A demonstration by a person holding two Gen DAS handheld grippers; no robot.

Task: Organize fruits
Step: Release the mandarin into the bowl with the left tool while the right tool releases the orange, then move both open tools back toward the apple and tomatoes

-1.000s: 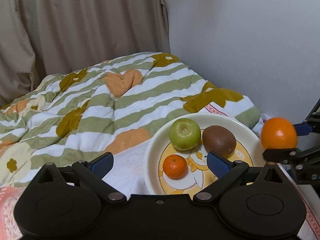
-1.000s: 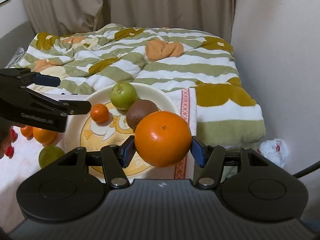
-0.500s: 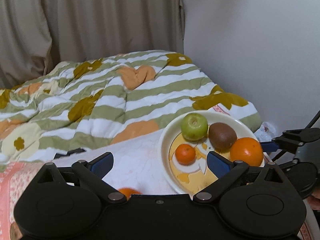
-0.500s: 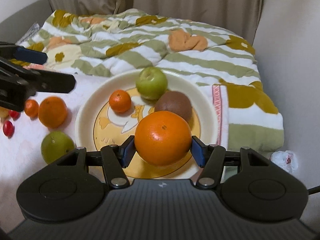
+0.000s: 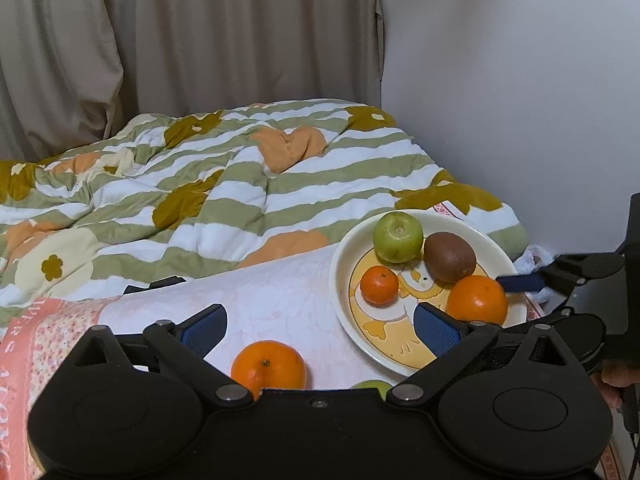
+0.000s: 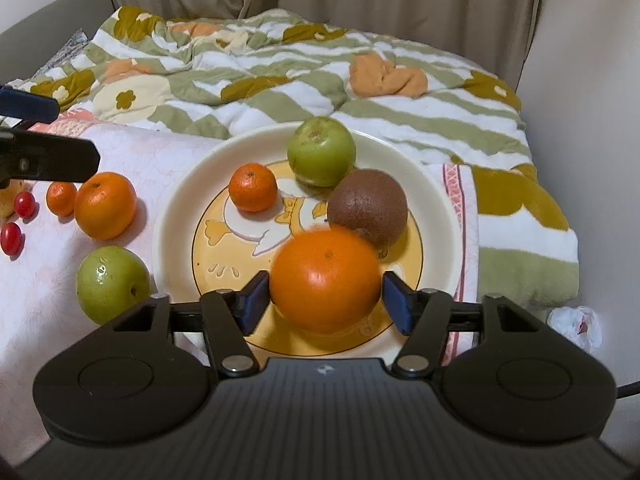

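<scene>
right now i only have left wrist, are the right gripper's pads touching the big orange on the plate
observer: no. In the right wrist view the right gripper has its jaws opening, and both blue pads stand off the orange, which sits on the plate.
operator: ok, any loose fruit beside the plate i can't see
observer: yes. Past the loose orange lie a small mandarin and two cherry tomatoes, and nearer the camera a whole green apple.
</scene>
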